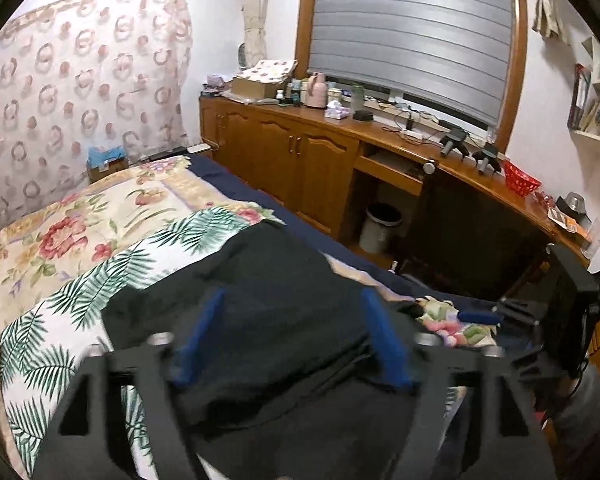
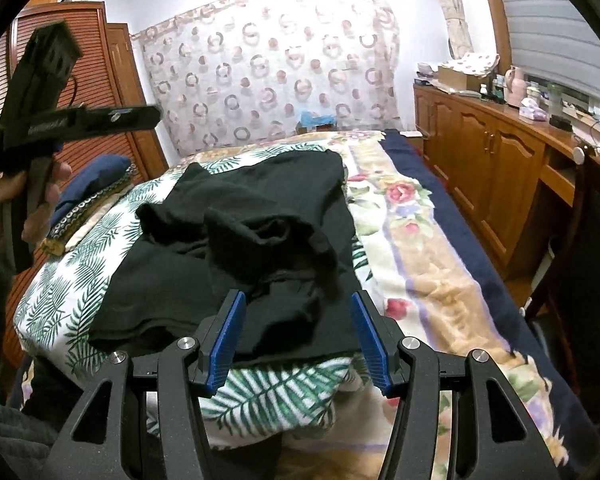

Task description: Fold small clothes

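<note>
A black garment lies crumpled on a palm-leaf cloth on the bed; it also shows in the left wrist view. My right gripper is open, its blue pads just above the garment's near edge, holding nothing. My left gripper is open and blurred, raised over the garment. In the right wrist view the left gripper's body is held high at the left in a hand. The right gripper shows at the right edge of the left wrist view.
A floral blanket covers the bed. A wooden cabinet and desk with bottles and clutter runs along the right. A bin stands under the desk. A wooden wardrobe and a blue pillow are at the left.
</note>
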`<control>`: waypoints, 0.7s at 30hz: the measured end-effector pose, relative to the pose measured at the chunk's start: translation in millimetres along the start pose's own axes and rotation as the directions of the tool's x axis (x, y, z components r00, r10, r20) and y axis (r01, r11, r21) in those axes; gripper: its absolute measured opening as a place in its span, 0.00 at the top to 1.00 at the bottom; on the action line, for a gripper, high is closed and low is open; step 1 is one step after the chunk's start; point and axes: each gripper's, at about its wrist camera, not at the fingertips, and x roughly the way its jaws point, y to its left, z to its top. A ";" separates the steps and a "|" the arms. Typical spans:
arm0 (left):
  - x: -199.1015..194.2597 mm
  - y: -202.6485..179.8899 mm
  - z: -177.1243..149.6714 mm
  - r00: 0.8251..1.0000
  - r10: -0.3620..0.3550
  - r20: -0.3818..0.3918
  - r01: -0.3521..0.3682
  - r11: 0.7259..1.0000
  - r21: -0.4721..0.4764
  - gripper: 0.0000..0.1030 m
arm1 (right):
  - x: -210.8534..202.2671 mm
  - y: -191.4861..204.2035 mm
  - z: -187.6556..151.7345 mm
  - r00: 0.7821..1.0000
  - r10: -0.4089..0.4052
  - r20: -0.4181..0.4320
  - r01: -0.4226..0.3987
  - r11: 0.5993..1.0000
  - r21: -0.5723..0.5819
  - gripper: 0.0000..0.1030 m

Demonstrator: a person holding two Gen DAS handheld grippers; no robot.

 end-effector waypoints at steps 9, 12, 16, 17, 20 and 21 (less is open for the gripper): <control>-1.3 71.9 -40.8 0.993 0.099 -0.063 -0.101 0.994 -0.035 0.21 | 20.4 21.2 28.3 1.000 0.000 -0.020 0.000 1.000 -0.031 0.45; -3.4 95.4 -55.7 0.989 0.129 -0.076 -0.132 0.991 -0.036 0.21 | 33.2 34.8 42.4 0.999 0.013 -0.036 -0.014 0.999 -0.043 0.45; -9.0 124.5 -71.7 0.986 0.149 -0.080 -0.154 0.986 -0.059 0.21 | 54.3 62.2 65.2 0.998 0.042 -0.047 -0.045 0.996 -0.079 0.45; -10.1 129.9 -74.5 0.985 0.155 -0.081 -0.161 0.985 -0.063 0.21 | 60.3 68.8 71.6 0.997 0.056 -0.050 -0.060 0.995 -0.084 0.45; -12.9 146.7 -82.6 0.983 0.161 -0.084 -0.168 0.982 -0.085 0.21 | 79.6 87.8 87.7 0.993 0.105 -0.061 -0.111 0.989 -0.102 0.45; -13.4 151.4 -83.7 0.984 0.160 -0.083 -0.167 0.982 -0.088 0.21 | 85.5 96.0 91.8 0.991 0.118 -0.066 -0.125 0.986 -0.112 0.45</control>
